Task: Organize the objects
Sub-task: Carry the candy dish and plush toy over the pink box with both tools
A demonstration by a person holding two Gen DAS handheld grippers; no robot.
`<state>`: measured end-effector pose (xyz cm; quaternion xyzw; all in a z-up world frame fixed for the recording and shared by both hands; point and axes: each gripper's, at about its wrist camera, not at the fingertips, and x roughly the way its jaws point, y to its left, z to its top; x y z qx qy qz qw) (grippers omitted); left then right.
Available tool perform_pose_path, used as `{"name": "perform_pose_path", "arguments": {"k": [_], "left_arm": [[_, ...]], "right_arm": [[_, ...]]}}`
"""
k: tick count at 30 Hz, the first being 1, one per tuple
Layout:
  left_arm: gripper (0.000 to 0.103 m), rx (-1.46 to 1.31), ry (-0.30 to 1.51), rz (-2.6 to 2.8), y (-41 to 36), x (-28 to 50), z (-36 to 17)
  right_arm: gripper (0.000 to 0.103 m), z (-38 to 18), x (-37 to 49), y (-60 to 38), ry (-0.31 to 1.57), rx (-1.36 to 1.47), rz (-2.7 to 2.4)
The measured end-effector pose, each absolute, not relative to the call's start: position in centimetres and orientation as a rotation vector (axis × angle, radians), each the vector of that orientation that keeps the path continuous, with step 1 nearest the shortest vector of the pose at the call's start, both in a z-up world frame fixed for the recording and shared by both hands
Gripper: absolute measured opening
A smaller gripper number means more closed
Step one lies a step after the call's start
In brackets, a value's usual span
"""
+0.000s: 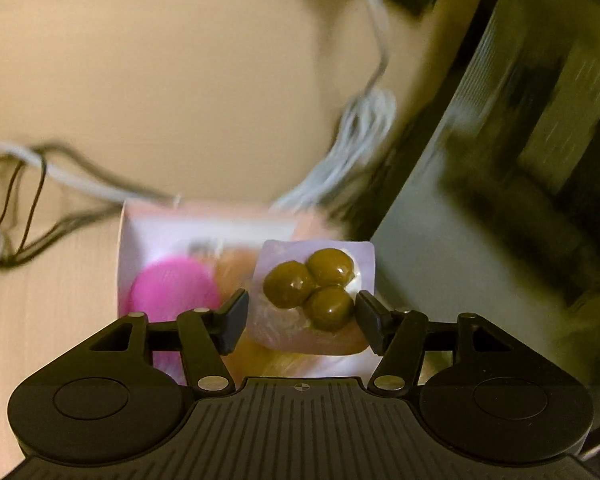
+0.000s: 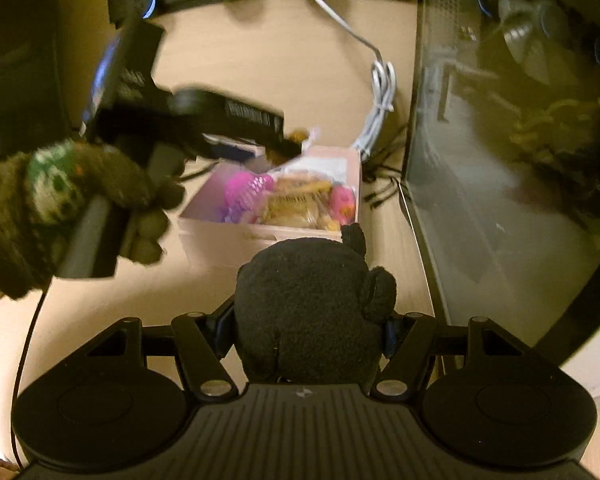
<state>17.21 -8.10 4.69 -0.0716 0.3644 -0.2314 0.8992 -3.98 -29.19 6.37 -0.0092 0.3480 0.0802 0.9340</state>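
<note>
Left wrist view: the left gripper [image 1: 302,314] hangs over a pale pink open box [image 1: 130,240] on a beige wooden desk [image 1: 160,80]. Between its jaws sits a clear plastic packet of 3 glossy brown balls [image 1: 312,288]; whether the pads press it cannot be told. A round magenta item [image 1: 172,288] lies in the box to the left.

Right wrist view: the right gripper [image 2: 306,330] is clenched on a black plush toy [image 2: 308,300], near the box's front wall. At far left, a gloved hand [image 2: 60,200] carries the other gripper.
</note>
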Motion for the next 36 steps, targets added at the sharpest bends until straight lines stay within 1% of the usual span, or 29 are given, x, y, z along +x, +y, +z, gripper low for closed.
{"name": "perform_pose_path", "arguments": {"k": [1,2,5,7,8,10,17,20,25,30,31,32,33,34,36], "left_arm": [[0.065,-0.102,0.791,-0.443,-8.4,17.4,3.8],[0.063,-0.072,0.810,-0.409,-8.6,17.4,3.3],[0.064,-0.036,0.824,-0.387,-8.4,17.2,2.7],[0.067,0.028,0.878,-0.423,-8.7,17.4,2.2],[0.065,0.055,0.905,-0.450,-9.3,17.5,2.0],[0.065,0.056,0.877,-0.470,-9.0,17.1,2.1],[0.065,-0.163,0.682,-0.479,-3.8,14.1,6.2],[0.065,-0.260,0.641,-0.429,-0.8,12.3,7.3],[0.064,-0.337,0.700,-0.331,2.8,10.4,6.3],[0.063,-0.348,0.785,-0.297,3.7,8.6,4.2],[0.063,-0.349,0.800,-0.295,3.7,8.3,3.8],[0.063,-0.347,0.812,-0.294,3.7,8.1,3.5],[0.063,-0.345,0.820,-0.293,3.9,7.6,3.5],[0.063,-0.343,0.830,-0.290,4.0,7.6,3.2],[0.063,-0.340,0.838,-0.284,3.9,7.8,3.1]], "right_arm": [[0.066,6.3,-3.9,-29.2,0.718,-0.019,0.162],[0.066,6.1,-4.0,-29.3,0.723,-0.017,0.162],[0.067,5.5,-3.8,-29.4,0.736,-0.006,0.159],[0.067,4.9,-3.5,-29.5,0.752,0.004,0.152],[0.067,4.7,-3.3,-29.4,0.762,0.007,0.146],[0.067,4.3,-3.1,-29.0,0.775,0.004,0.138],[0.067,4.3,-1.8,-28.4,0.775,-0.003,0.131],[0.067,5.1,-1.0,-28.4,0.765,0.014,0.127],[0.067,8.1,3.0,-28.1,0.696,0.063,0.132],[0.067,10.5,10.6,-26.7,0.601,0.166,0.130],[0.068,10.6,11.9,-26.5,0.580,0.189,0.133],[0.072,10.5,13.5,-26.3,0.561,0.212,0.139],[0.080,10.3,15.2,-26.0,0.561,0.228,0.153],[0.083,10.0,16.4,-25.6,0.575,0.230,0.168],[0.083,8.8,17.9,-24.9,0.615,0.201,0.177]]}}
